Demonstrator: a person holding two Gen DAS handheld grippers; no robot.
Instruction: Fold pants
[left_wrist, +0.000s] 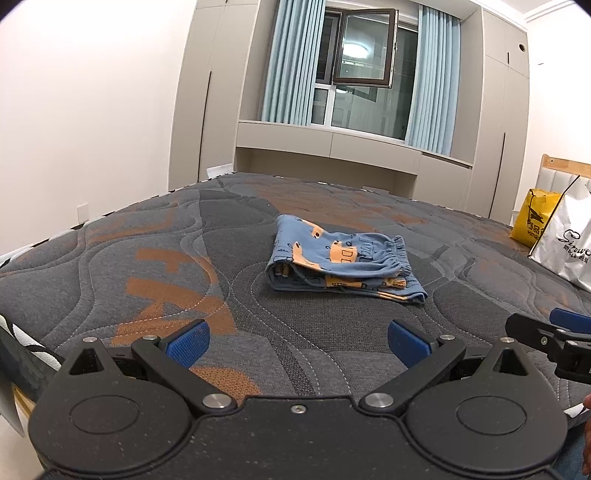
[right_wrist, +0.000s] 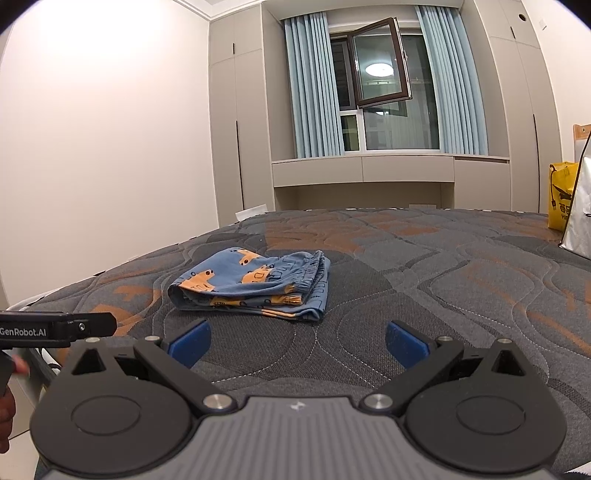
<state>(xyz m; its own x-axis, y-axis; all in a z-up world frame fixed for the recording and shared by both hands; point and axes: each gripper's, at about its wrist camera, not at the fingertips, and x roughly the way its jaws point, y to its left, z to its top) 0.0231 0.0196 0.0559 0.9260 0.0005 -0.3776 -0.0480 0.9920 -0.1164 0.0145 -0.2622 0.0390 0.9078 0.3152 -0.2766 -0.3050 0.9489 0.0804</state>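
Small blue pants with orange prints (left_wrist: 340, 262) lie folded in a compact stack on the grey and orange mattress (left_wrist: 147, 266); the elastic waistband faces right. They also show in the right wrist view (right_wrist: 255, 288). My left gripper (left_wrist: 298, 343) is open and empty, held low near the mattress's front edge, short of the pants. My right gripper (right_wrist: 298, 343) is open and empty too, back from the pants. The right gripper shows at the right edge of the left wrist view (left_wrist: 554, 339); the left gripper's body shows at the left of the right wrist view (right_wrist: 55, 328).
A yellow bag (left_wrist: 533, 218) and a white shopping bag (left_wrist: 569, 240) stand on the mattress at the far right by a wooden headboard (left_wrist: 561, 166). Wardrobes, curtains and an open window (left_wrist: 364, 51) are behind the bed. A white wall is at left.
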